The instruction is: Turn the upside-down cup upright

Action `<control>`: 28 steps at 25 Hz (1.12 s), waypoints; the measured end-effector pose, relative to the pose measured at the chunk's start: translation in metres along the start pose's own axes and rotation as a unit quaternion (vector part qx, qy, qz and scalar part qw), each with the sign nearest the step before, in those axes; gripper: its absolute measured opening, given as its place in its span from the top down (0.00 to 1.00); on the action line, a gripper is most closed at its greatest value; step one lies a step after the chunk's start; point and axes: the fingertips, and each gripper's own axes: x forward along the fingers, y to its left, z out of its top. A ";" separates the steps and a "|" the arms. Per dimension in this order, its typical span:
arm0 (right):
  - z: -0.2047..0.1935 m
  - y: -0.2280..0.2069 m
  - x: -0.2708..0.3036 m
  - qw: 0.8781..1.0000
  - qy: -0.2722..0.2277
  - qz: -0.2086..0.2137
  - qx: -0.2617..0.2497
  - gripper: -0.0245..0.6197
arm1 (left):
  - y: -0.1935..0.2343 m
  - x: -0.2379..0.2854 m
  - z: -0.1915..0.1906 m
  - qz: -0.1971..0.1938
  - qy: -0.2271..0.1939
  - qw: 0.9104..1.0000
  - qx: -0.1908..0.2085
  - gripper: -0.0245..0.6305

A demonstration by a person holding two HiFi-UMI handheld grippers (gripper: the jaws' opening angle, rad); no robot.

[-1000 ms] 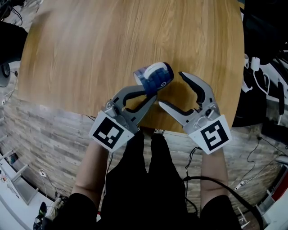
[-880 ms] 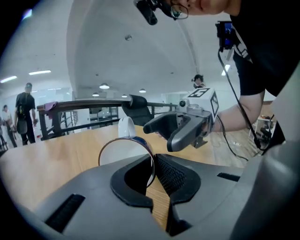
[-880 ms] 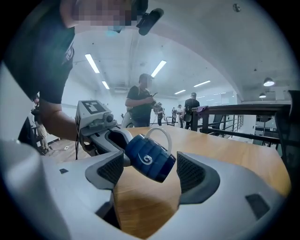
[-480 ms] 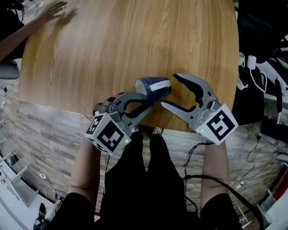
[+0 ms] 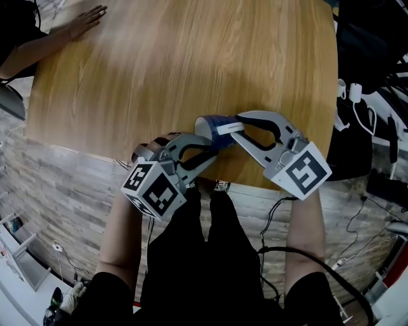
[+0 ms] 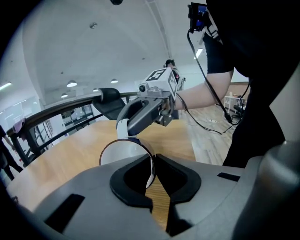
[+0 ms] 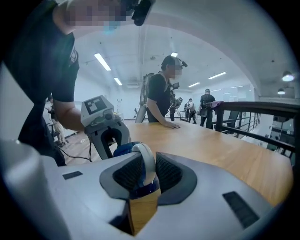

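Note:
A blue cup [image 5: 210,125] with a white handle lies on its side in the air, just above the wooden table [image 5: 191,57] near its front edge. My left gripper [image 5: 207,143] is shut on the cup's rim wall. In the left gripper view the cup's white mouth [image 6: 123,152] faces the camera, the rim pinched at my left gripper [image 6: 153,164]. My right gripper [image 5: 231,124] comes from the right, its jaws closing on the cup's far end. The white handle [image 7: 146,164] sits between the pads of my right gripper [image 7: 146,176], which touch it.
A person's hand [image 5: 86,16] rests on the table's far left corner. Other people [image 7: 161,93] stand by the table's far side, with a dark railing [image 7: 253,112] beyond. Cables and chargers [image 5: 363,108] lie off the table's right edge.
My right gripper's jaws went from wide open to closed on the cup's end. My left gripper rolled, turning the cup. A person's hand came onto the far left of the table.

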 end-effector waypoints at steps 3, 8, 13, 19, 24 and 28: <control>-0.005 -0.002 0.003 0.999 0.010 -0.034 -0.030 0.85 | 0.000 0.000 -0.001 0.004 0.001 1.000 -0.006 0.89; -0.010 -0.010 0.006 0.995 -0.025 -0.095 -0.002 0.86 | 0.004 0.000 -0.004 0.036 -0.004 0.999 -0.023 0.86; -0.013 -0.023 0.003 0.985 -0.066 -0.150 0.044 0.86 | 0.020 -0.006 -0.004 0.076 -0.013 0.996 -0.036 0.84; -0.021 -0.035 -0.006 0.975 -0.092 -0.186 0.075 0.87 | 0.040 -0.030 0.008 0.110 -0.120 0.981 -0.102 0.84; -0.019 -0.039 -0.016 0.969 -0.111 -0.202 0.093 0.87 | 0.068 -0.052 -0.022 0.164 -0.187 0.915 -0.317 0.84; -0.012 -0.040 -0.021 0.965 -0.123 -0.209 0.096 0.87 | 0.076 -0.039 -0.036 0.134 -0.196 0.892 -0.385 0.80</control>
